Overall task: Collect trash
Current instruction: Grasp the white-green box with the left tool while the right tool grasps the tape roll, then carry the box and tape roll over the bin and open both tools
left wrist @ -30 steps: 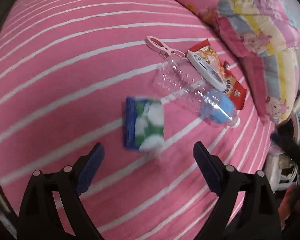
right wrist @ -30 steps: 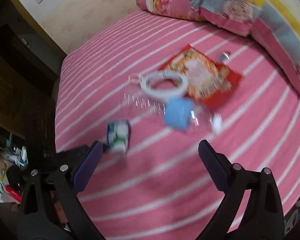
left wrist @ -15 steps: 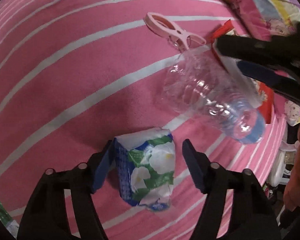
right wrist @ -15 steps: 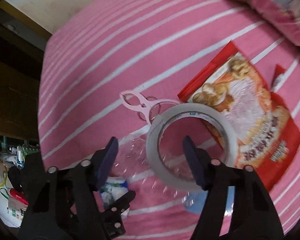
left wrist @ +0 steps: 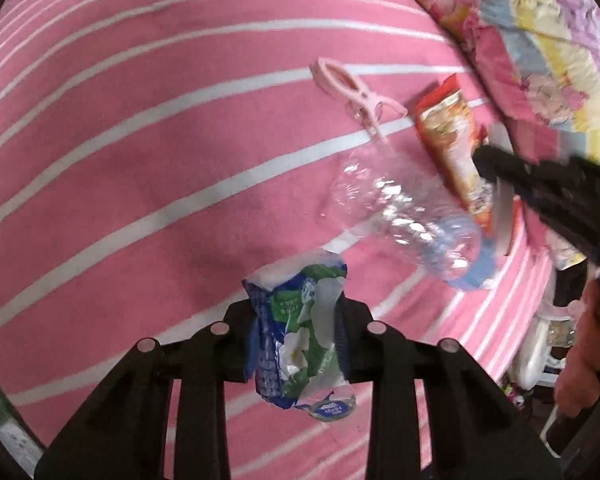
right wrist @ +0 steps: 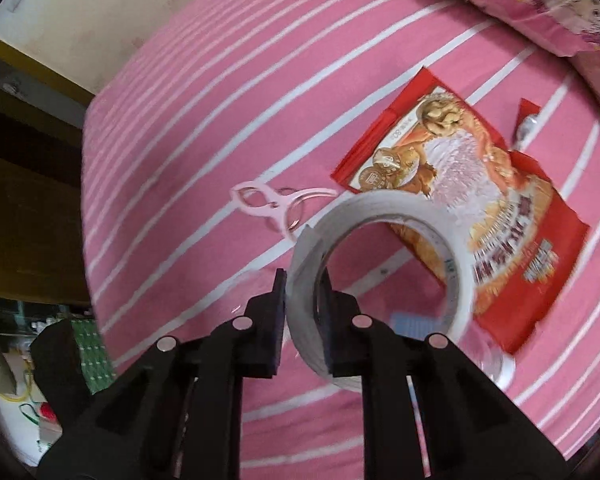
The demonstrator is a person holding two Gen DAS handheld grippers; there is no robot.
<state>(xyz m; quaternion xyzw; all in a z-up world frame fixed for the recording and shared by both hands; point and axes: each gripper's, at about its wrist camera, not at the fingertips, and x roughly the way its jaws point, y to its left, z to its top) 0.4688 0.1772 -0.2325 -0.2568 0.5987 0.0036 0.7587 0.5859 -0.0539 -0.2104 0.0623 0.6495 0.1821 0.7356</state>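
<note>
My left gripper [left wrist: 296, 332] is closing, its pads pressing on a crumpled blue, green and white wrapper [left wrist: 300, 332] lifted off the pink striped bed [left wrist: 140, 160]. My right gripper [right wrist: 302, 312] is closing too, pads pinching the rim of a white tape roll [right wrist: 380, 280], one pad inside the ring, one outside. In the left wrist view the right gripper [left wrist: 500, 176] comes in from the right, holding the tape roll [left wrist: 504, 216] edge-on. A clear plastic bottle [left wrist: 400, 216] with a blue label lies on the bed. A red snack bag [right wrist: 472, 208] lies flat beyond the tape.
A pink clothes peg [left wrist: 356, 92] lies above the bottle and shows again [right wrist: 272, 208] left of the tape. A small torn red scrap [right wrist: 526, 120] sits by the snack bag. A patterned pillow [left wrist: 540, 40] lines the bed's right. A hand [left wrist: 584, 344] holds the right gripper.
Both grippers dropped toward the bed and closed from wide open. The left one took hold of the wrapper and raised it; the right one gripped the tape roll's rim.
</note>
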